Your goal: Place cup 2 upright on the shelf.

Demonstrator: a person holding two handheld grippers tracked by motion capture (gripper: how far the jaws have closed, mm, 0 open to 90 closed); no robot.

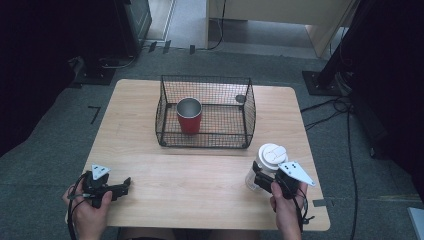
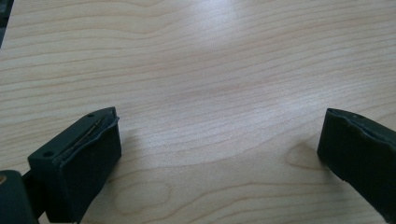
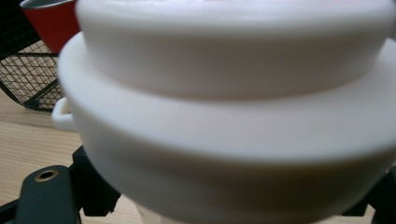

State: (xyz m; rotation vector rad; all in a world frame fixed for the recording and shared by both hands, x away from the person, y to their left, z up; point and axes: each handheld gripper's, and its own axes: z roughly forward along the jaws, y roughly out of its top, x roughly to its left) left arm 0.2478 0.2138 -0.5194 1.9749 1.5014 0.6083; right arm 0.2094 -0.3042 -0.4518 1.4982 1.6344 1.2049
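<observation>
A clear bottle with a wide white lid point(image 1: 271, 155) stands near the table's front right edge. My right gripper point(image 1: 256, 178) is shut on its body below the lid, and in the right gripper view the white lid point(image 3: 233, 93) looms close, with black jaws at both lower corners. A red cup point(image 1: 189, 117) with a metal inside stands upright in a black wire basket point(image 1: 207, 78) at the middle back of the table. My left gripper point(image 1: 126, 184) rests low at the front left, open, with bare wood between its jaws point(image 2: 218, 119).
The light wooden table point(image 1: 200, 185) is bare between the two grippers and in front of the basket. Behind the bottle, the red cup point(image 3: 51, 21) and basket mesh point(image 3: 32, 79) show. Cables and stand bases lie on the grey floor around the table.
</observation>
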